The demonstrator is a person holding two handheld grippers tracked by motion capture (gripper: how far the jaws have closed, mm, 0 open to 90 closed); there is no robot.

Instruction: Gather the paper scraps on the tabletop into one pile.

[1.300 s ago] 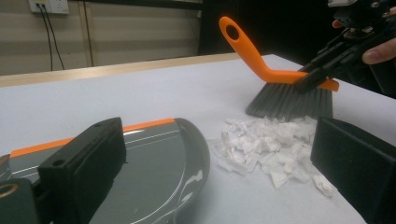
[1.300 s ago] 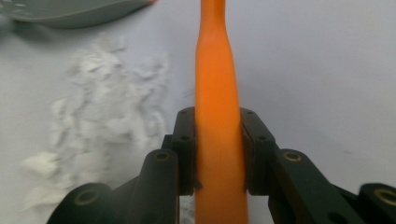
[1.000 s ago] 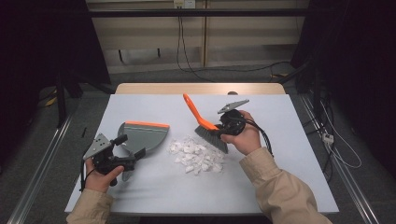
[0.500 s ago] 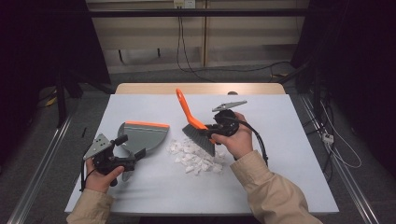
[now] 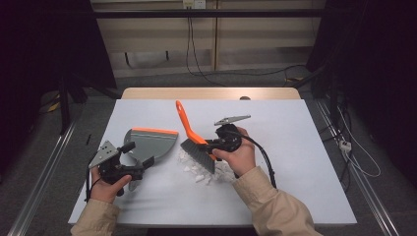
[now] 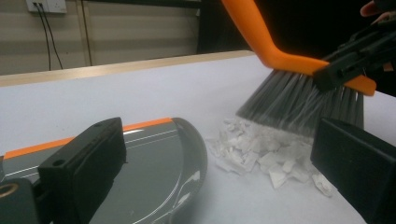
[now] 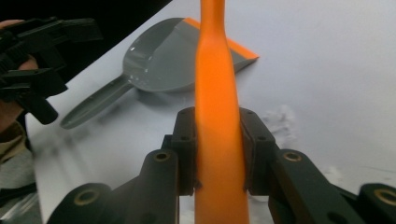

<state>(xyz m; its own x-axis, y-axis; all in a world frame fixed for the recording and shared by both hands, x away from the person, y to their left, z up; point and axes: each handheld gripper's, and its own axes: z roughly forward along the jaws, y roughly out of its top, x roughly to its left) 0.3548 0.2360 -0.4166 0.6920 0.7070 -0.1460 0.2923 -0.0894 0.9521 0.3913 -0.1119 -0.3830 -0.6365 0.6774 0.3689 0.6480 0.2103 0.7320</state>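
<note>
The right tongs (image 5: 212, 145) clamp the orange brush (image 5: 192, 137), its bristles down on the paper scraps (image 5: 204, 169) mid-bench (image 5: 295, 147). The left tongs (image 5: 140, 166) stand wide around the grey dustpan (image 5: 150, 142) handle, just beside the scraps.

Right gripper (image 7: 219, 156): two black jaws clamped on a bright orange plastic brush handle (image 7: 216, 84), running bottom centre to top of frame. Grey plastic dustpan with orange lip (image 7: 163, 56) lies upper left on the white tabletop (image 7: 327, 70). Left gripper (image 7: 35, 56), black, at far left edge.
</note>
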